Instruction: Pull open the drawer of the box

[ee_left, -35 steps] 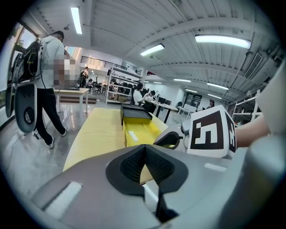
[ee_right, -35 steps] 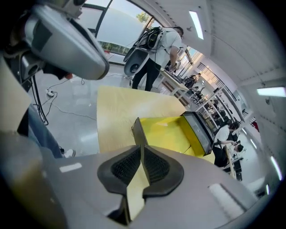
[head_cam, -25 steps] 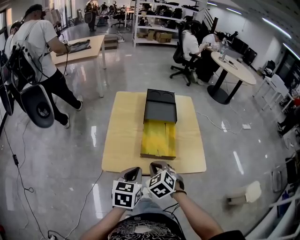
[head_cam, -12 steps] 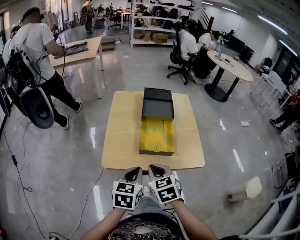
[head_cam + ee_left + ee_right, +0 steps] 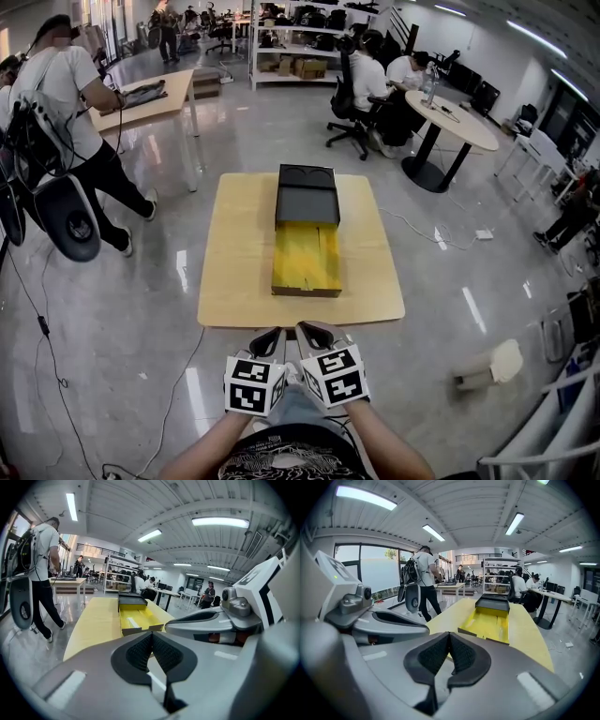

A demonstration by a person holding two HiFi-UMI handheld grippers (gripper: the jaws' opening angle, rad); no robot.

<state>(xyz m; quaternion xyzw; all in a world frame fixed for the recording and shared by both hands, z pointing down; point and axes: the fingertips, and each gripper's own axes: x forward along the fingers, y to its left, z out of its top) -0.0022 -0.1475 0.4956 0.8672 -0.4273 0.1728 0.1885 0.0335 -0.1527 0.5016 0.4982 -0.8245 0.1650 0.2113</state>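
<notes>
A black box (image 5: 306, 193) stands on a low light-wood table (image 5: 234, 272), with its yellow drawer (image 5: 307, 260) drawn out toward me. Both grippers hang side by side off the table's near edge, close to my body. The left gripper (image 5: 271, 336) and the right gripper (image 5: 310, 330) are both shut with nothing between their pads. In the left gripper view the shut gripper (image 5: 151, 637) points at the drawer (image 5: 139, 619) and box (image 5: 131, 601). The right gripper view shows the same: the shut gripper (image 5: 449, 638), with the drawer (image 5: 488, 623) and box (image 5: 492, 603) ahead.
A person with a backpack (image 5: 66, 103) stands at a desk (image 5: 150, 98) at the left. Seated people (image 5: 370, 80) and a round table (image 5: 455, 122) are at the back right. Cables (image 5: 47, 328) and a white object (image 5: 492, 370) lie on the glossy floor.
The grippers have stayed shut and together, a little further back from the table's edge. The drawer stays drawn out. The person at the left has shifted slightly.
</notes>
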